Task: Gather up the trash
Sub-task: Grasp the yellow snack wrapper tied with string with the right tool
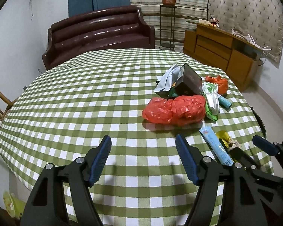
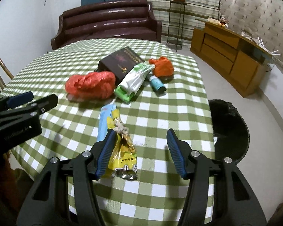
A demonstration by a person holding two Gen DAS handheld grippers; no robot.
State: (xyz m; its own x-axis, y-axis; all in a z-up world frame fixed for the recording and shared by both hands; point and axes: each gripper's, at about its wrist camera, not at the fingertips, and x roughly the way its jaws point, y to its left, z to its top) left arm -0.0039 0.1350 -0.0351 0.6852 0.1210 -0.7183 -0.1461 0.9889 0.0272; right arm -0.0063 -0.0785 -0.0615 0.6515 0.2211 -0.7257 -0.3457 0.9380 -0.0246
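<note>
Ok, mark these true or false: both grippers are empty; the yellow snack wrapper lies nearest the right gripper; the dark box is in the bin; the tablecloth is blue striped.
Both grippers, left gripper and right gripper, are empty: true.
The crumpled yellow snack wrapper lies nearest the right gripper: true.
The dark cardboard box is in the black bin: false, it sits on the table.
The tablecloth is blue striped: false, green and white checked.

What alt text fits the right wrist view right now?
The right tool, jaws open, hovers over a crumpled yellow snack wrapper on a green checked tablecloth, the wrapper beside its left finger. Behind lie a light blue sachet, red plastic bags and a dark box; a black bin stands right.
</note>
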